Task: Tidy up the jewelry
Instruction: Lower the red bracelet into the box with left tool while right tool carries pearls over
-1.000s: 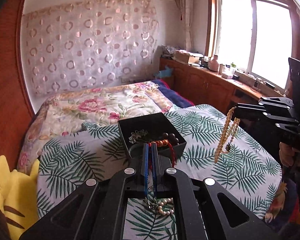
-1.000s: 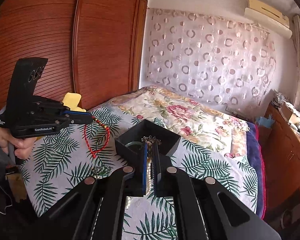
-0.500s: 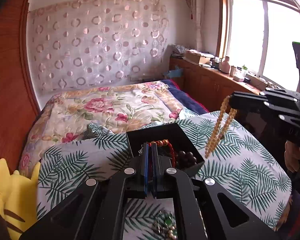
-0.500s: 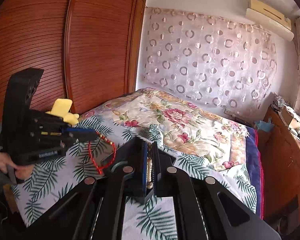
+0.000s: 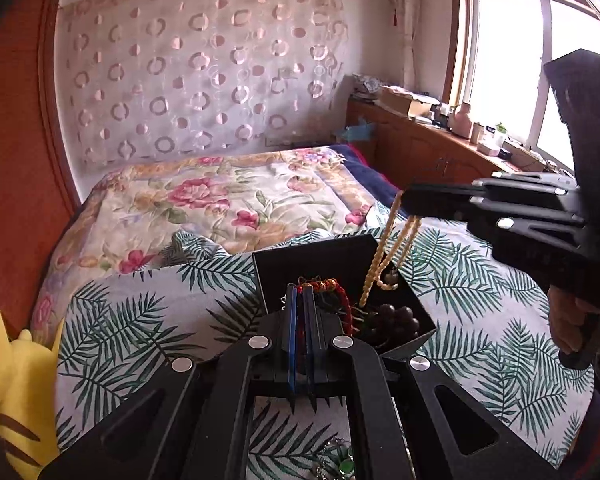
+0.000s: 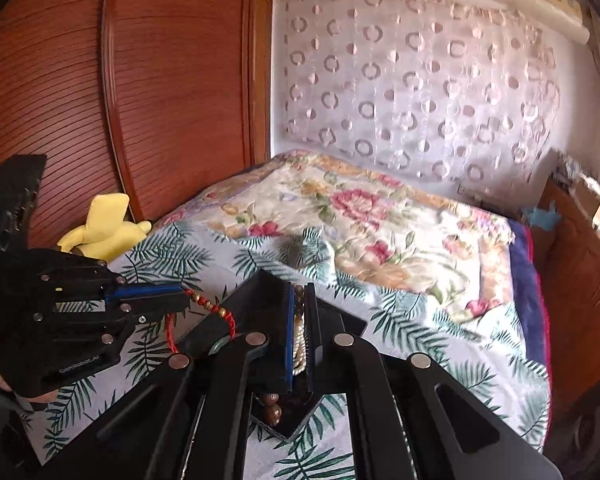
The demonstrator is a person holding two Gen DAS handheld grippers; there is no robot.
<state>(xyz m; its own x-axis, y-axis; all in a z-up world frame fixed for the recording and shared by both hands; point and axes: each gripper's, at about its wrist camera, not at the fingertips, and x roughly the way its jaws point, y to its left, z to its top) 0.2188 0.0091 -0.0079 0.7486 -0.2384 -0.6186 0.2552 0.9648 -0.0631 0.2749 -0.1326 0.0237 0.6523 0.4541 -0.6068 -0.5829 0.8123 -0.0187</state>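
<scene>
A black open box [image 5: 300, 260] stands on the palm-leaf cloth on the bed, with dark wooden beads [image 5: 392, 318] inside. My left gripper [image 5: 300, 290] is shut on a red cord bracelet [image 5: 332, 286] with gold beads and holds it over the box; the bracelet also shows in the right wrist view [image 6: 216, 314]. My right gripper [image 6: 299, 292] is shut on a cream bead necklace [image 5: 384, 256], which hangs down into the box. In the right wrist view the box [image 6: 256, 292] lies under my fingers.
More loose jewelry [image 5: 340, 464] lies on the cloth below the left gripper. A yellow plush toy [image 5: 8, 392] sits at the bed's left edge. A wooden wardrobe [image 6: 140, 80] stands on the left, and a cabinet [image 5: 420, 148] runs under the window on the right.
Both grippers have moved forward over the black box. The cream necklace now hangs into the box and the red bracelet is above it.
</scene>
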